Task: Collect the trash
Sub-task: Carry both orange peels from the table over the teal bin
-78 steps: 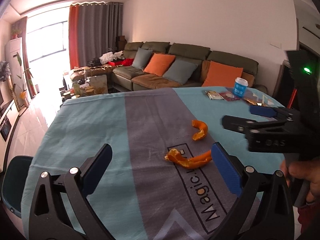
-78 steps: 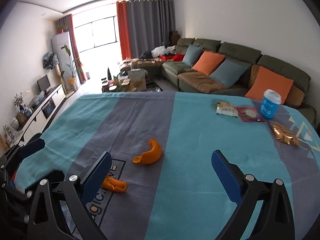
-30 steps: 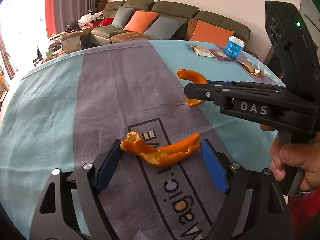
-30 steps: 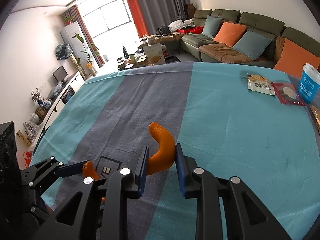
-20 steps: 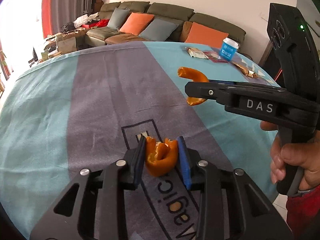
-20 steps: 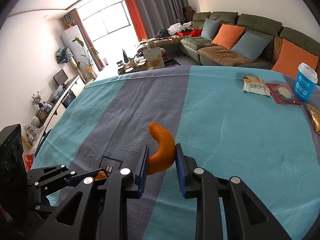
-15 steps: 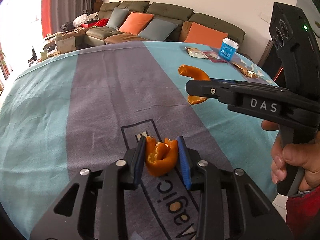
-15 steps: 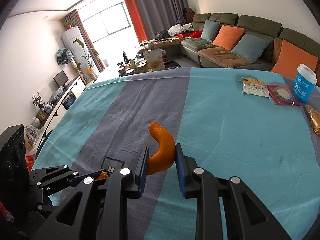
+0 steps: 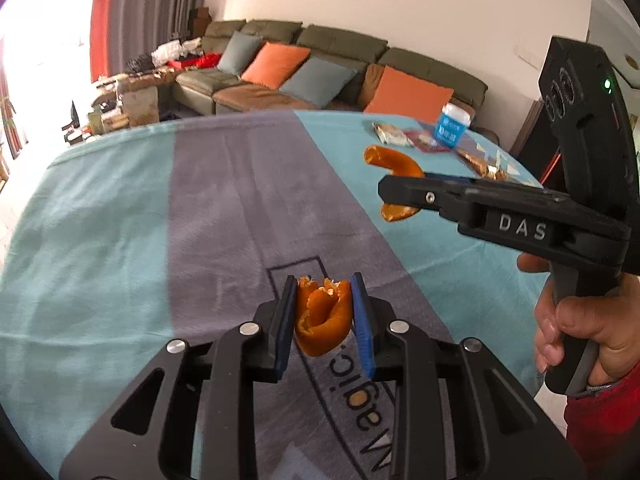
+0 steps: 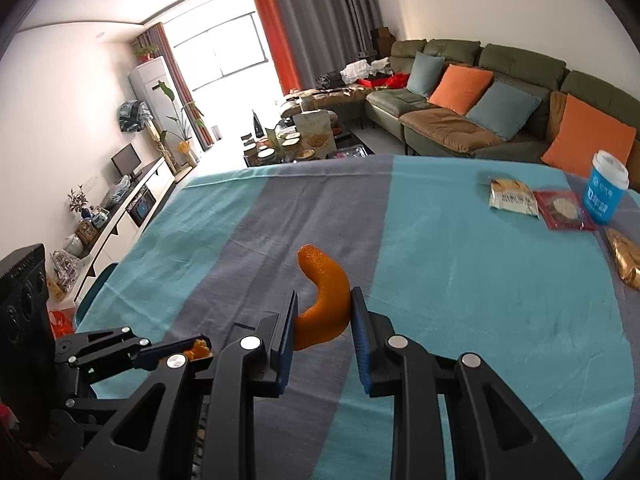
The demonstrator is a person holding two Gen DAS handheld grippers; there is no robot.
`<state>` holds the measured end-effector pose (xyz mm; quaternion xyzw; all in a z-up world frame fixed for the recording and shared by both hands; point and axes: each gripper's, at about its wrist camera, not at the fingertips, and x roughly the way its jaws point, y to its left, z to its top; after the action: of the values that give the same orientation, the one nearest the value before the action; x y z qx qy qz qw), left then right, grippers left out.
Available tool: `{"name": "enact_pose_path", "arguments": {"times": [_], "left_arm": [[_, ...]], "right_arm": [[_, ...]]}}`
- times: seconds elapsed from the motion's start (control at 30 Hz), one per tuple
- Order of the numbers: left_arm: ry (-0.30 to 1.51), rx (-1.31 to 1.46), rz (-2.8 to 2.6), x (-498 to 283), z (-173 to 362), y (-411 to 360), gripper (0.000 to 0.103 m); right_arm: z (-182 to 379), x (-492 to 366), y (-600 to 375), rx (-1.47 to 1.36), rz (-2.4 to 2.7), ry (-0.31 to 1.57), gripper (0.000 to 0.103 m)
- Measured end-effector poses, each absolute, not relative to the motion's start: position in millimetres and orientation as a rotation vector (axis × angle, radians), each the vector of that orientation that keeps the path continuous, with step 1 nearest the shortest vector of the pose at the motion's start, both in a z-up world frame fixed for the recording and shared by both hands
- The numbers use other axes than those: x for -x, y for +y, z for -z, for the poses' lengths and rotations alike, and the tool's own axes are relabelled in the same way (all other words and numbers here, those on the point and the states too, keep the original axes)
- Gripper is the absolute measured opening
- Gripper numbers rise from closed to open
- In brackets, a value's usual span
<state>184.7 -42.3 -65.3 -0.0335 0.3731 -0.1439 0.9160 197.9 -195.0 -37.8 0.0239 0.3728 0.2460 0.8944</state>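
Left tool (image 9: 323, 312): jaws have just been closing, and the crumpled orange peel (image 9: 322, 322) that lay flat and stretched on the surface a second ago now sits folded between the blue pads, clenched. The peel appears to hang clear of the grey stripe of the tablecloth (image 9: 120, 240), so the pick looks made and the lift begun. The tool points forward and downward over the printed lettering.

Right tool (image 10: 323, 316): clamped as before on the curved orange peel (image 10: 324, 300), which arcs up out of the pads; no change in grip across the last second. In the left wrist view it sits to the right, held level above the cloth, the person's hand (image 9: 576, 332) wrapped around its handle, a red sleeve below.

Far right, untouched: snack wrappers (image 10: 514, 198), a red packet (image 10: 564, 210), a gold wrapper (image 10: 626, 260), and a blue paper cup (image 10: 606, 194).

Judgement: both peels secured; next comes carrying them to a bin. A dark teal bin (image 10: 94, 292) peeks past the left edge of the surface.
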Motion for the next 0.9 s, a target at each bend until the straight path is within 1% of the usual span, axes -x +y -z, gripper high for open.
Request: {"name": "enact_pose_path", "arguments": {"times": [0.27,0.53,0.73,0.83,0.9], "left_arm": [[0.666,0.076,0.202,-156.3,32.7,-3.8,0.027],[0.558,0.106,0.065,-120.4,-4.8,60.0,0.027],[0.499,0.129,-0.023,-86.4,-23.4,101.9,0.027],[0.478,0.140,-0.063,-69.5,-29.2,120.6,0.027],[0.468,0.145,-0.088,-60.7,-32.5,131.2,0.027]], "right_arm": [[11.1,-174.4,-167.4,-0.010,-0.562,0.714,0.024],[-16.2,-147.9,-122.3,0.051,-0.651,0.655,0.024],[-32.7,-127.6,-89.5,0.094,-0.718,0.613,0.024],[-37.6,-119.6,-75.8,0.110,-0.748,0.601,0.022],[-41.1,-112.7,-62.1,0.123,-0.773,0.592,0.012]]}}
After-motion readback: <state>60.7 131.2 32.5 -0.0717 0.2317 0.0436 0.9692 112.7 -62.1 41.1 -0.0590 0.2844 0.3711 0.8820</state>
